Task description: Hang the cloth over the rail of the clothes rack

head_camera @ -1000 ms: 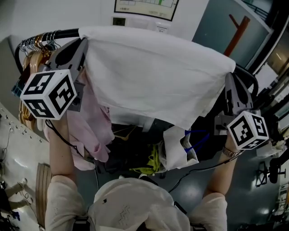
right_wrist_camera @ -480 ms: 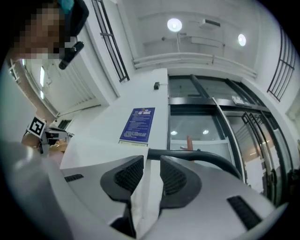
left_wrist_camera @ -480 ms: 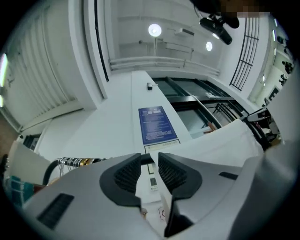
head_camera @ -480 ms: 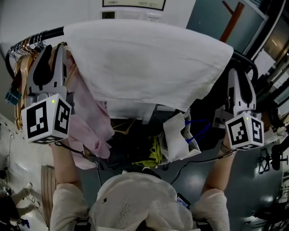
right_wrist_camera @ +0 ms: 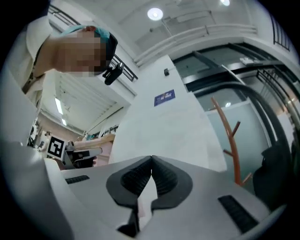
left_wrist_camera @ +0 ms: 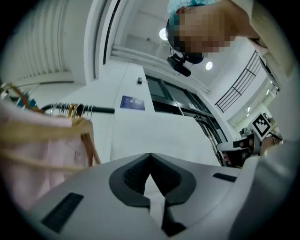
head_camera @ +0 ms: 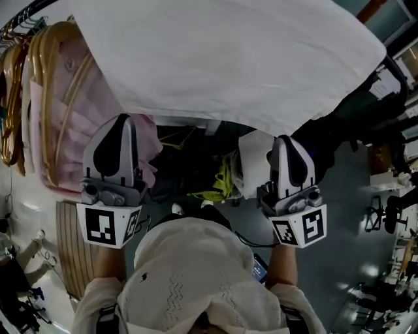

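The white cloth (head_camera: 222,59) hangs draped over the black rail (head_camera: 25,11) and fills the top of the head view. Both grippers are pulled back below its lower edge, close to my body and clear of it. My left gripper (head_camera: 119,121) points up at the cloth, its jaws brought together and shut on nothing. My right gripper (head_camera: 287,140) is likewise shut and empty. In the left gripper view the cloth (left_wrist_camera: 154,133) hangs beyond the closed left gripper (left_wrist_camera: 150,155), with the rail (left_wrist_camera: 91,110) to the left. The right gripper view shows the cloth (right_wrist_camera: 164,124) past the closed right gripper (right_wrist_camera: 151,160).
Pink garments on wooden hangers (head_camera: 55,111) crowd the rail's left end. Under the rack lie a white bag (head_camera: 251,163), a yellow-green item (head_camera: 222,182) and dark clutter. A wooden coat stand (right_wrist_camera: 230,140) rises at the right. A slatted wooden piece (head_camera: 68,248) sits at lower left.
Both grippers have left the cloth's side edges and dropped inward toward my body. The cloth stays spread over the rail. The head view has tipped further down.
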Motion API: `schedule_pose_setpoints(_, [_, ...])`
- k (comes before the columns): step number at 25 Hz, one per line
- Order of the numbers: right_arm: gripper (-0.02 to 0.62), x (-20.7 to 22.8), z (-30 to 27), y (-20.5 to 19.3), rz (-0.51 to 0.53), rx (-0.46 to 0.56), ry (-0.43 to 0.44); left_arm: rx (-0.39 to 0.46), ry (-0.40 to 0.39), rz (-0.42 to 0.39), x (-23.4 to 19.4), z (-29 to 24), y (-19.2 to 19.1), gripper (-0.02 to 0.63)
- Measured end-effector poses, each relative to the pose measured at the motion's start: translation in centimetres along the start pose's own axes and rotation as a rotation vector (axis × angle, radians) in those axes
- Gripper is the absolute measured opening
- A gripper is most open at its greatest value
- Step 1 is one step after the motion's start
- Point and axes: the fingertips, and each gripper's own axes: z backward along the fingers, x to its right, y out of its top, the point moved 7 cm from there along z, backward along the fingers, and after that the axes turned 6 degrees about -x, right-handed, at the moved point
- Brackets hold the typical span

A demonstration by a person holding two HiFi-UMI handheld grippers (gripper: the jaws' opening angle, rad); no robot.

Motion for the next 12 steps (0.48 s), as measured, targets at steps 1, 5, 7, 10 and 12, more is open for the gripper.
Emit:
schedule_pose_setpoints(1, [0.018,-0.6,-0.3,-1.9,-0.02,-0.046,0.017,-0.04,-0.005,0.041,0.3,0.2,-2.1,0.012])
schedule_pose_setpoints(5, [0.018,-3.3,-0.6,-8.4,-0.064,-0.205,0.044,-0.169,-0.034,0.143,2.1,1.8,-8.6,0.012])
schedule_pose_setpoints(7, [0.018,-4.4,-0.4,-10.6,-0.1,-0.257,0.043,-0.225,-0.068,0.126,3.6,2.7,-10.6,0.012])
schedule_pose_setpoints(10, [0.018,-5.2,-0.4,-12.9,-0.129,-0.29,0.043,-0.263,-0.125,0.123,5.7,3.5,-12.9,0.012])
schedule_pose_setpoints(12, [0.018,-5.8,-0.3,-13.8,-0.148,-0.307,0.041,-0.284,-0.136,0.146,6.6,3.8,-13.8,0.012])
